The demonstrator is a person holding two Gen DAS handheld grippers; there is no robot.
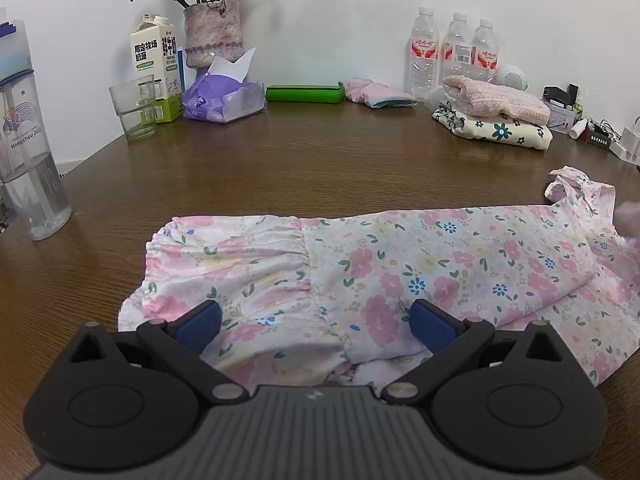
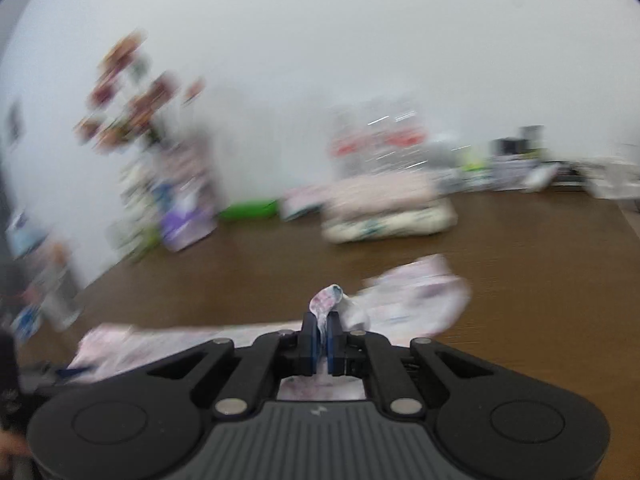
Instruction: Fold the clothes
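Your dress (image 1: 400, 264) lies across the near part of the table (image 1: 304, 160), with your left gripper (image 1: 316, 320) over its near edge and your right gripper (image 2: 321, 340) pinching a bit of it. Behind it to the right sits a stack of clothes (image 1: 494, 116), bottles (image 1: 452, 52) behind that. Far left stand a glass (image 1: 134, 106), carton (image 1: 154, 68) and vase (image 1: 213, 34).

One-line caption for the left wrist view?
Open left tool over a pink floral garment spread on a wooden table, folded clothes stacked behind.
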